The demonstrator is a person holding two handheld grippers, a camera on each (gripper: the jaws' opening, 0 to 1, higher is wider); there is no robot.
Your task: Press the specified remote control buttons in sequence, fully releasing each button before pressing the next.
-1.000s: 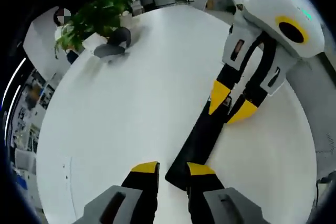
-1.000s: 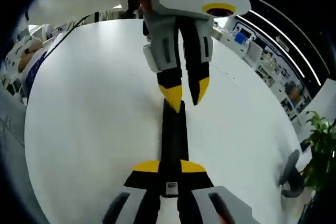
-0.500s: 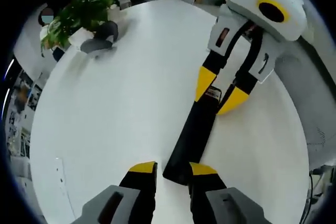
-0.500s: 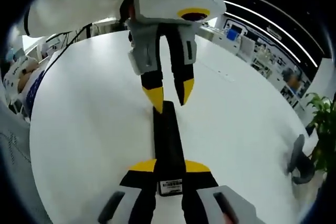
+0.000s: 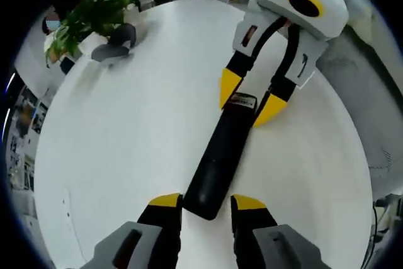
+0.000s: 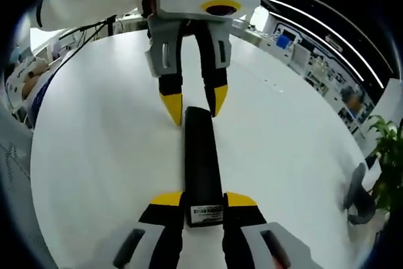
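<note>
My right tool (image 6: 204, 200) is clamped on the label end of the remote (image 6: 200, 155); both yellow tips sit flush on its sides at 6 o'clock in the right gripper view. The remote runs straight toward 12, long black body flat on the white table (image 6: 94, 130).

My left tool (image 5: 206, 202) has its tips either side of the other end of the remote (image 5: 220, 155), at 6 o'clock in the left gripper view. I can't tell whether they touch it or just straddle it.

In the left gripper view the right tool (image 5: 247, 97) comes in from 1 o'clock, jaws on the label end.

Progress: my read is we're at hold-and-position only; nothing shows a button going down.

Hard to make out: no buttons visible on the face, it may be back-up given the sticker. Plant (image 5: 94, 14) at 10 o'clock, a dark thing beside it I can't identify.
</note>
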